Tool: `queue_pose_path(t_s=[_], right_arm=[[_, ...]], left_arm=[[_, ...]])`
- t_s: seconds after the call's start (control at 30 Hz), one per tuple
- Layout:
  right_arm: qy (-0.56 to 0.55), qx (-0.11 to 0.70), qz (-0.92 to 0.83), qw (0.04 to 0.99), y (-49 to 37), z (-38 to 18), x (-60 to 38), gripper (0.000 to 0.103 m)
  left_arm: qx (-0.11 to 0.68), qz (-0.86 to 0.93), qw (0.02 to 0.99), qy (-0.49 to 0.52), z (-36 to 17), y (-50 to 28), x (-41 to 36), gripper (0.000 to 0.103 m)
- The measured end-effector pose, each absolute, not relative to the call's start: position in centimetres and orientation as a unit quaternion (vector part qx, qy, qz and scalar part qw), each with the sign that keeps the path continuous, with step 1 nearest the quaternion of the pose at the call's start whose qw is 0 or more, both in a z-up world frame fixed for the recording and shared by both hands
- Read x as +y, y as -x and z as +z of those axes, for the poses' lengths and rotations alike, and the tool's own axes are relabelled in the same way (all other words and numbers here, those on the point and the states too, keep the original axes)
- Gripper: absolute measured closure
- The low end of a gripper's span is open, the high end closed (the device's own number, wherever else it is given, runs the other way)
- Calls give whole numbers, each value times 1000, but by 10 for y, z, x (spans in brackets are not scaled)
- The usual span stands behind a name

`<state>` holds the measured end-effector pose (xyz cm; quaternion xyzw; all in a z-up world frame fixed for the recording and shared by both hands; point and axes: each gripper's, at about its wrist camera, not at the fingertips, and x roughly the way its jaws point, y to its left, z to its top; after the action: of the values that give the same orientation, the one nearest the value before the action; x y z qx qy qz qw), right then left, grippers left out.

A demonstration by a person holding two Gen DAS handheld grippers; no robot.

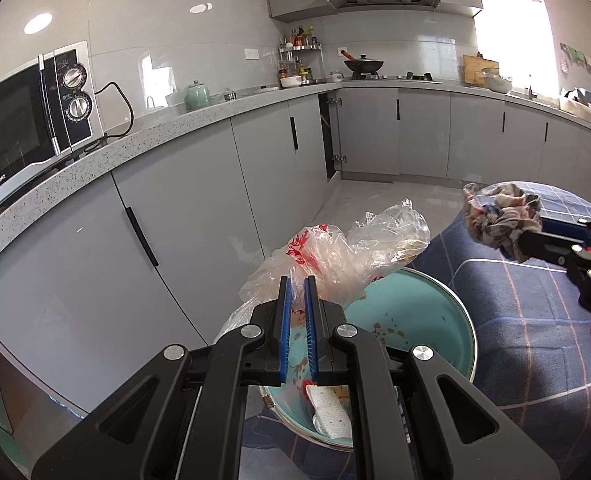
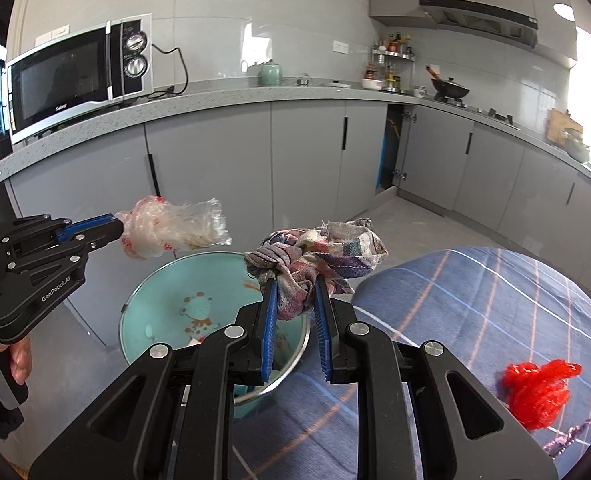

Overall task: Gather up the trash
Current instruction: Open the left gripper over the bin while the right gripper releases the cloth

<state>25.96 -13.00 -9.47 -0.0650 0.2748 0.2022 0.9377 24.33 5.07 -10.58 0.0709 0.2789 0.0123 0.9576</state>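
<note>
Left wrist view: left gripper (image 1: 298, 280) is clamping narrow on a crumpled clear plastic bag with red print (image 1: 335, 248), holding it up over the round teal enamel basin (image 1: 427, 312). Basin is sitting on a table under a blue plaid cloth (image 1: 527, 320) and is holding food scraps plus a white folded paper towel (image 1: 329, 412); gripper body is blocking the basin's near side. Right gripper (image 1: 523, 244) is coming in from the right edge, gripping a wadded plaid rag (image 1: 501, 216) in the air, well apart from the bag. Grey speckled countertop (image 1: 167, 128) is running behind with a black-and-silver microwave (image 1: 27, 124) on it. Right wrist view: right gripper (image 2: 295, 288) is pinching the rag (image 2: 319, 264) partway closed, above the basin's (image 2: 155, 300) right rim and hiding that part of it. Left gripper (image 2: 115, 226) with the bag (image 2: 175, 230) is hanging above the basin's far left rim. A crumpled red plastic bag (image 2: 535, 392) is lying on the cloth (image 2: 475, 300) at right, well apart from the basin.
</note>
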Motion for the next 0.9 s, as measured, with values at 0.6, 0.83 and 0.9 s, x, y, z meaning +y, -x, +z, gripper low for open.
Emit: queue_pose_path(t_s=[0.6, 0.83, 0.9], right_arm=[[84, 296, 224, 925, -269, -119, -105, 84], [88, 295, 238, 921, -269, -123, -100, 75], [91, 291, 234, 923, -267, -123, -100, 59]], left_arm=[[291, 6, 954, -68, -114, -249, 54, 94], [296, 1, 953, -71, -117, -250, 52, 79], [288, 10, 955, -73, -116, -247, 52, 48]])
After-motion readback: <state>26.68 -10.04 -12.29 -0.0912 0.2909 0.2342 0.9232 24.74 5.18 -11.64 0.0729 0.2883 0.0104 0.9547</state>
